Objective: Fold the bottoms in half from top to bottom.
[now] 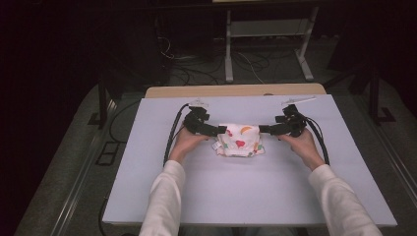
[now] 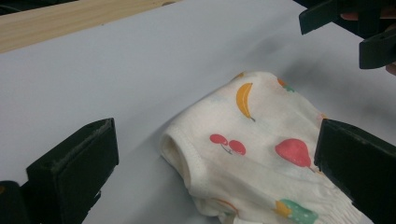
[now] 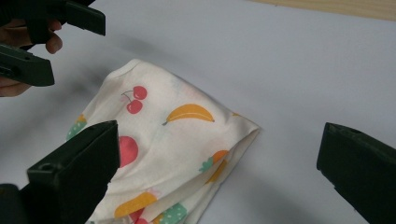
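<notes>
2 grippers: 1 in each hand, low over the table, pointing inward at each other from left and right.
Left gripper (image 1: 222, 130): jaws spread wide apart, nothing between them; tips just beside the left edge of the garment (image 1: 240, 140).
Right gripper (image 1: 263, 129): jaws also wide apart, gripping nothing; tips just beside the garment's right edge.
Garment: small white folded piece with fruit print (banana, cherries), lying flat between the 2 grippers, toward the far middle of the table; a hemmed opening faces the left gripper.
Table (image 1: 255, 196): pale lilac-grey top, wooden strip (image 1: 235, 90) along far edge.
Sleeves (image 1: 164, 201): white, entering from near side.
</notes>
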The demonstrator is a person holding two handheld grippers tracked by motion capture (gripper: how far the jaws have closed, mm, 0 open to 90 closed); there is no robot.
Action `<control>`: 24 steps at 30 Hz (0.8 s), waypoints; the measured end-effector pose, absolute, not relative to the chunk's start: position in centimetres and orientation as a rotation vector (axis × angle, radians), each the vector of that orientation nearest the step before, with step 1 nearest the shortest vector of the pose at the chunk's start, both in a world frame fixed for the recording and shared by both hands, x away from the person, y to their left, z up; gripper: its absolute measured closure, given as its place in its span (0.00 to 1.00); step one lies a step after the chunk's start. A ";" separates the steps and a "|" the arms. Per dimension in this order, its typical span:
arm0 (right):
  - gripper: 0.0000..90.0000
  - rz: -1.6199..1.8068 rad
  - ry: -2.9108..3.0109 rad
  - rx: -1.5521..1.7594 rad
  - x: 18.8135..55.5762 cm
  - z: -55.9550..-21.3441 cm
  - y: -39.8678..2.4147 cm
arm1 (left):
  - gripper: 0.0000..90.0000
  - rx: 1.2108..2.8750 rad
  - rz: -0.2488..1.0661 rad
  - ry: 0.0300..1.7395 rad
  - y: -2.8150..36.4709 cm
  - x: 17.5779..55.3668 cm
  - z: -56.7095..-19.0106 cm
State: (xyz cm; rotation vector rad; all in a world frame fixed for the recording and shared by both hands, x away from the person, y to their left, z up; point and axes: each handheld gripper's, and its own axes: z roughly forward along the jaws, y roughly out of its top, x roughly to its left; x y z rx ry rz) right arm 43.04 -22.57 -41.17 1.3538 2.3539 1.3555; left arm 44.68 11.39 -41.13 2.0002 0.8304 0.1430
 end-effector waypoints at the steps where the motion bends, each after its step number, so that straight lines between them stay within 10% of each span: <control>1: 0.00 1.347 2.353 1.354 42.9 -41.1 -22.6 | 0.00 2.005 0.141 0.834 11.5 44.6 -41.1; 24: 0.00 1.341 2.355 1.309 38.5 -40.4 -24.3 | 0.00 1.999 0.193 0.800 13.3 40.8 -39.6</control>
